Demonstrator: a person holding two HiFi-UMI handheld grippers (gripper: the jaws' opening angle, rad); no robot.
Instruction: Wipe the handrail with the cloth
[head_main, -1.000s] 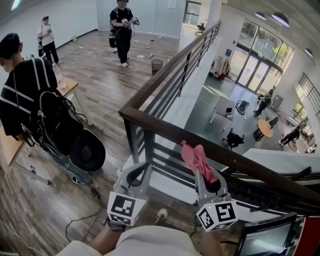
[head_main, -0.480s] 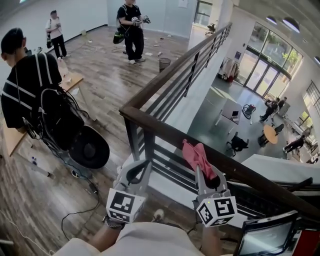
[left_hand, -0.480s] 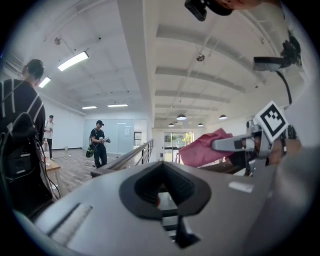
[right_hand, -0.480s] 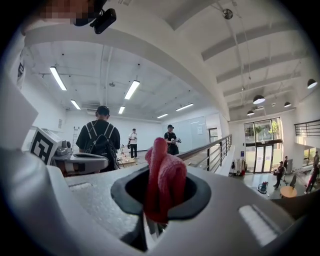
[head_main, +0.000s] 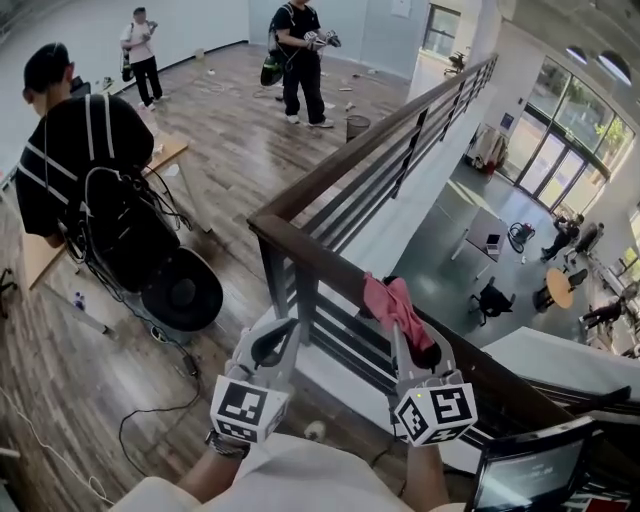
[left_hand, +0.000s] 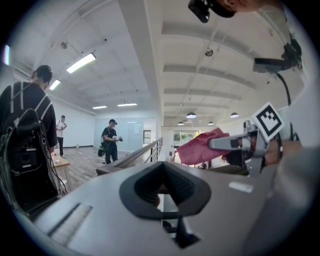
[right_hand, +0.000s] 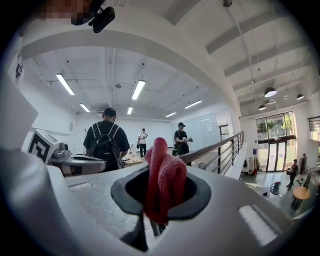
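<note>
The right gripper is clamped on a red cloth, which bunches up out of its jaws. Just ahead of that claw the free end of the cloth lies over the dark wooden handrail and seems to rest on its top, though the steep angle leaves the contact uncertain. The left gripper hangs level with the right one, well to its left and short of the rail, with its jaws drawn together on nothing. Farther to its left, a person in a black striped shirt with a backpack stands by a wooden table. Far beyond both claws, two more people stand on the wood floor.
</note>
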